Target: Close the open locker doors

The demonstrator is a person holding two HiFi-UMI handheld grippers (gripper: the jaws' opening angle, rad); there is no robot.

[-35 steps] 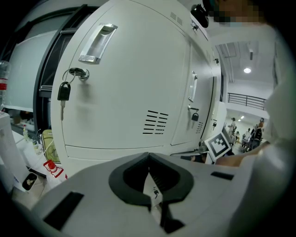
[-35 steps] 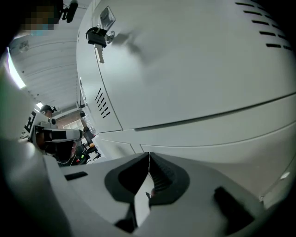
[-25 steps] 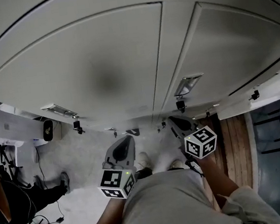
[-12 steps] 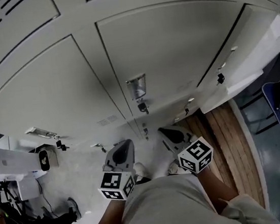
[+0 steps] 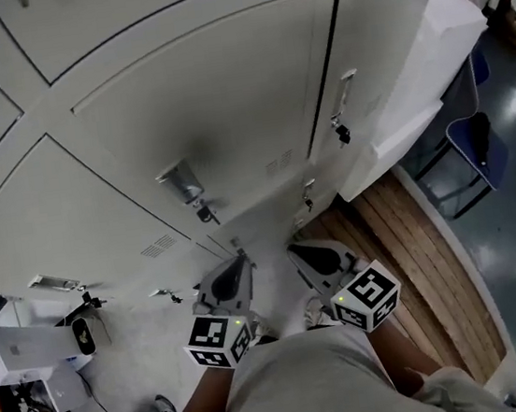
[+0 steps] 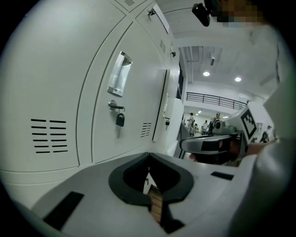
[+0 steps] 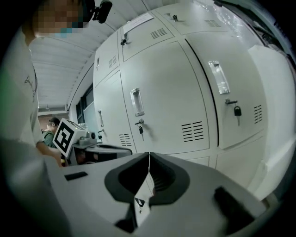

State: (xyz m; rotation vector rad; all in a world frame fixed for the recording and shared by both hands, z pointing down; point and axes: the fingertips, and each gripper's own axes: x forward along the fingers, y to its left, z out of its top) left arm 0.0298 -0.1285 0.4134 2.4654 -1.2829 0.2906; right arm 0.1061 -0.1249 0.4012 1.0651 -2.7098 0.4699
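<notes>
A bank of white locker doors (image 5: pixel 217 111) fills the head view, most of them flush, with recessed handles (image 5: pixel 177 181) and hanging keys. One door (image 5: pixel 420 75) at the upper right stands open, swung out from the bank. My left gripper (image 5: pixel 239 259) and right gripper (image 5: pixel 294 247) hang low before my body, side by side, both shut and empty, well short of that door. In the left gripper view the left gripper (image 6: pixel 148 155) points along the lockers, with the open door's edge (image 6: pixel 162 104) ahead. The right gripper (image 7: pixel 148 155) faces closed doors (image 7: pixel 162 92).
A strip of wooden planks (image 5: pixel 425 254) lies on the floor under the open door, with a blue chair (image 5: pixel 471 144) beyond it. White boxes and cables (image 5: pixel 18 350) sit at the lower left. People stand far off in the hall (image 6: pixel 203 122).
My view has swung to the right along the locker bank, bringing the open door into the upper right. Both grippers stay low, shut and side by side.
</notes>
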